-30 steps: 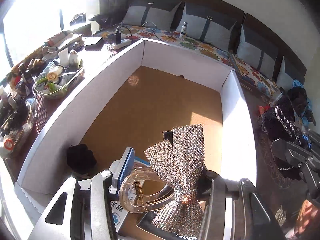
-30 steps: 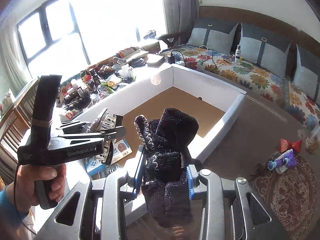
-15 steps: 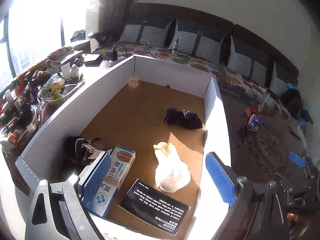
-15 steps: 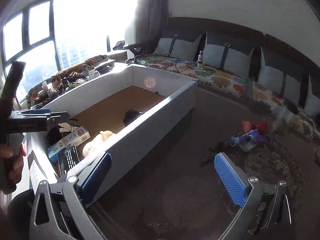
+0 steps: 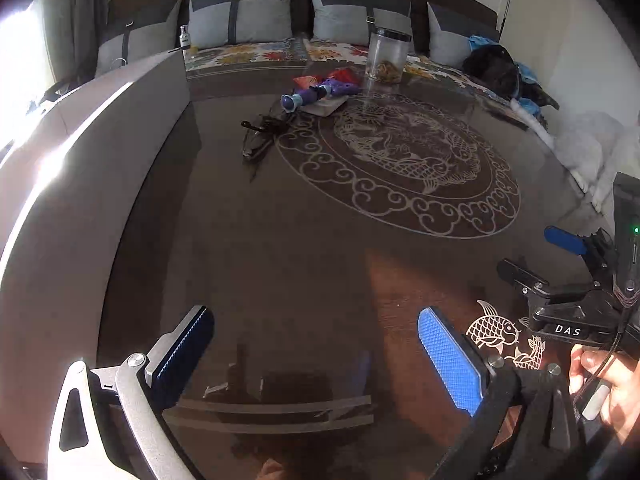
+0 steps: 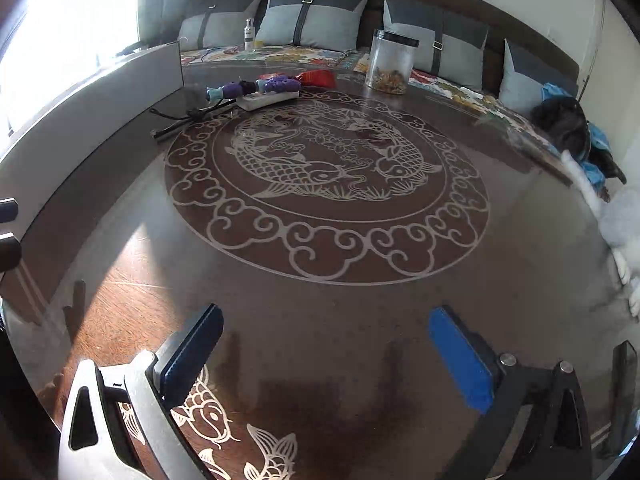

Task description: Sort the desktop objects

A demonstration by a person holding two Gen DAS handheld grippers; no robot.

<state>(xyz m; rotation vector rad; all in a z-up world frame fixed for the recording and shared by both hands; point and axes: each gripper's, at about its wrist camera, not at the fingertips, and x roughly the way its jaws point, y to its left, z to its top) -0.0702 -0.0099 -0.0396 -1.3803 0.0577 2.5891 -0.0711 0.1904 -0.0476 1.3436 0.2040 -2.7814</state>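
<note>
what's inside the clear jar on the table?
The jar has a dark lid and a shallow layer of small yellowish-brown bits at the bottom; above that it looks empty. What the bits are is too small to tell.

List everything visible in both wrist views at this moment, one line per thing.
Table: one, dark brown with pale fish pattern, under both views.
Box: one, grey-white wall, left edge.
Jar: one, clear with black lid, far table edge.
Purple toy: one, far side, lying on the power strip.
Power strip: one, white.
Eyeglasses: one, dark, near the box.
Bottle: one, white, on the sofa.
Cushions: several, grey, along the sofa.
Left hand-held gripper: open, empty.
Right hand-held gripper: open, empty.
</note>
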